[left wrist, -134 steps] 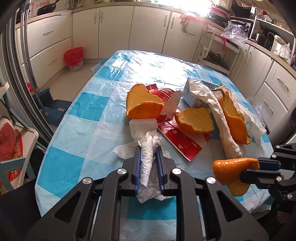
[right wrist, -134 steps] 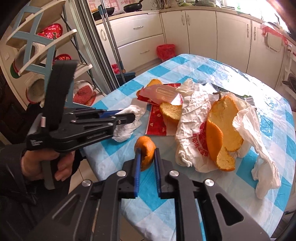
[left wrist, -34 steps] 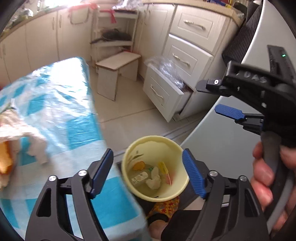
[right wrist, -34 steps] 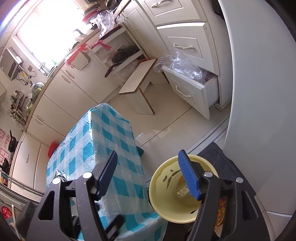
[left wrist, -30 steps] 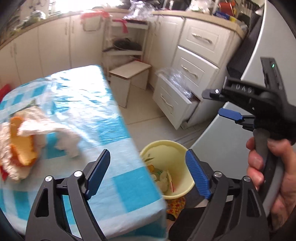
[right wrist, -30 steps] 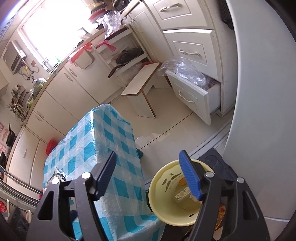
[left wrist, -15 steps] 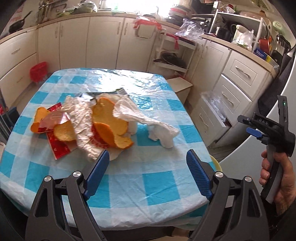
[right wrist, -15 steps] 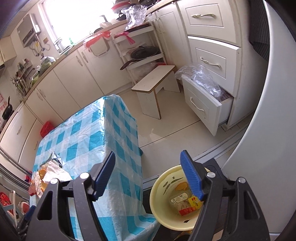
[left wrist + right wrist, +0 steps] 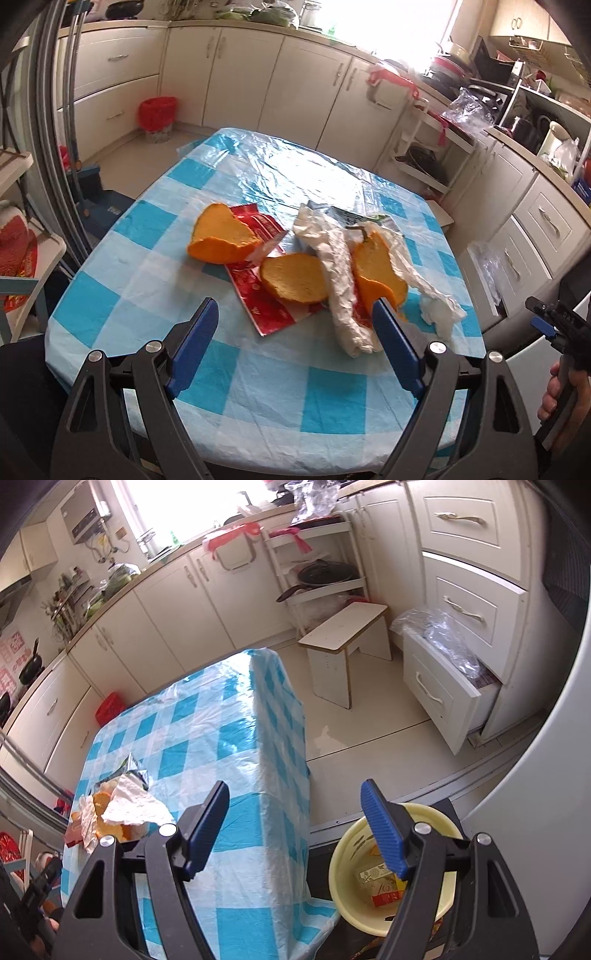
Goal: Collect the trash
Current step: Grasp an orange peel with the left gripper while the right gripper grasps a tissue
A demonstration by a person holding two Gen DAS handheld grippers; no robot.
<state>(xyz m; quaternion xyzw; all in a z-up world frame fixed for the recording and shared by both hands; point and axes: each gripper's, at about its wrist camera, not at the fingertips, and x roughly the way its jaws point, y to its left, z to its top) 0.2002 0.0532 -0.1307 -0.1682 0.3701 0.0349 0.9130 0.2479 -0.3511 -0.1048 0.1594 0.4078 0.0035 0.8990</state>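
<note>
Left wrist view: our left gripper [image 9: 295, 332] looks down across the checked table [image 9: 258, 406], and its jaws are wide apart with nothing in them. The trash we want sits just ahead of it. There is a big orange peel [image 9: 221, 240] up and to the left, a second peel [image 9: 293, 277] in the middle on a red wrapper [image 9: 266, 310], and a long crumpled white paper [image 9: 341, 280] that runs away from us, from near our right blue finger up toward the far side. A third peel [image 9: 376, 269] leans by that paper, and a small tissue wad [image 9: 437, 314] lies to the right.

In the right wrist view, our right gripper [image 9: 295, 827] is spread wide too and holds nothing. It hangs past the table corner, over the yellow bin [image 9: 343, 871] on the floor, and the pile [image 9: 110, 812] is far off to its left.

So we think the left hand is the nearer one. The middle peel lies almost straight ahead between its fingers.
</note>
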